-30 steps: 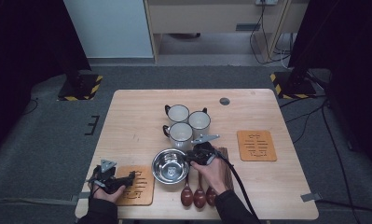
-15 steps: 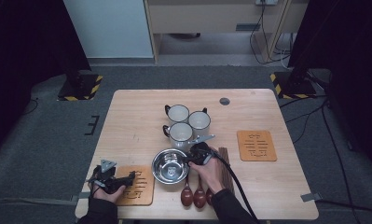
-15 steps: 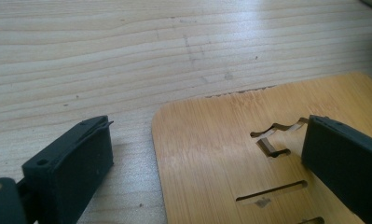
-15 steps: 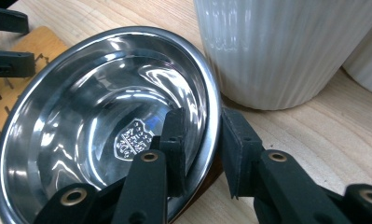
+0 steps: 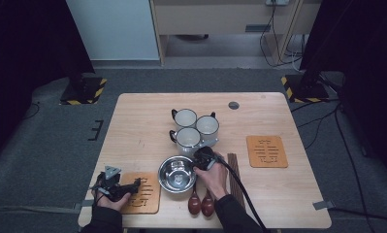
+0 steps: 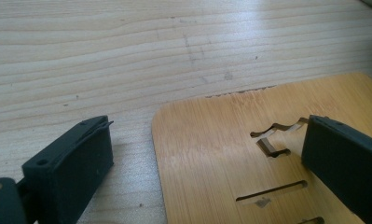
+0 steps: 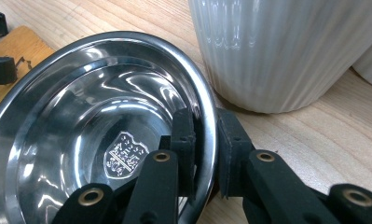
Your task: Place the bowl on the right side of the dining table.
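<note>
A shiny steel bowl (image 5: pixel 177 173) (image 7: pixel 81 121) stands near the table's front, just below three white mugs. My right gripper (image 5: pixel 197 165) (image 7: pixel 206 154) straddles the bowl's right rim, one jaw inside and one outside. Its jaws have just been closing and now pinch the rim. The nearest ribbed mug (image 7: pixel 277 51) rises right behind the jaws. At the front left my left gripper (image 5: pixel 140 186) (image 6: pixel 209 135) lies open, low over a corner of a bamboo coaster (image 5: pixel 142 194) (image 6: pixel 221 158), with nothing gripped.
Three white mugs (image 5: pixel 187 137) cluster mid-table. Two brown wooden spoons (image 5: pixel 201 204) lie in front of the bowl, dark chopsticks (image 5: pixel 233 174) to its right. A second coaster (image 5: pixel 266 151) lies at the right. A small dark disc (image 5: pixel 233 105) sits near the far edge.
My right gripper has shifted slightly left onto the bowl's rim and its jaws have narrowed around it. The left hand has stayed put.
</note>
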### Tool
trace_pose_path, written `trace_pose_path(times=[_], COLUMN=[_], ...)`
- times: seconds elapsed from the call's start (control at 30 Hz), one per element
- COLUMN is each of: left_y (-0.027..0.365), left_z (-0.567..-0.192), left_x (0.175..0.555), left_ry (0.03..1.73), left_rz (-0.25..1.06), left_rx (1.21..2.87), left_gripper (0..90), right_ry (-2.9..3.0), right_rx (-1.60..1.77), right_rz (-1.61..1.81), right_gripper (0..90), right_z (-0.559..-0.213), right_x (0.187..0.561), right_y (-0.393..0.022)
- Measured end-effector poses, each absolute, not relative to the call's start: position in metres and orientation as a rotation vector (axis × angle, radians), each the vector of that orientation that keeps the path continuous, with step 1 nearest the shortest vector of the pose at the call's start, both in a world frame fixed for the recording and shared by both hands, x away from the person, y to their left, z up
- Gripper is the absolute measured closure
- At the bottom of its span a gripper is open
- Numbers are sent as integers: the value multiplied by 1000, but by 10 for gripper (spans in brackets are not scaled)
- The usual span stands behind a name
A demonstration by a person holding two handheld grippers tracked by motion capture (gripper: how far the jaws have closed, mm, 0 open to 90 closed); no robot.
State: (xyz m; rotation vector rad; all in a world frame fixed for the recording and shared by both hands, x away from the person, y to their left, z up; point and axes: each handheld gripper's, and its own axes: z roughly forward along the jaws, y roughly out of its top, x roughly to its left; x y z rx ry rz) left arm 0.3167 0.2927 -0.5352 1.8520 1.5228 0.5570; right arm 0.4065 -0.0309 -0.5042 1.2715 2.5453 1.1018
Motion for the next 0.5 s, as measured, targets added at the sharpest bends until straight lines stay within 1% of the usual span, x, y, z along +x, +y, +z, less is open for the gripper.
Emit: trace_pose_path(times=[0.5], left_y=[293], left_z=[-535], left_x=[317], left_ry=[1522], left_rz=[557], left_rx=[1853], left_gripper=[10], right_ry=[2516], right_rx=[1283], right_rz=[1214], right_gripper=[822], right_z=[-495], right_x=[401], right_y=[-32])
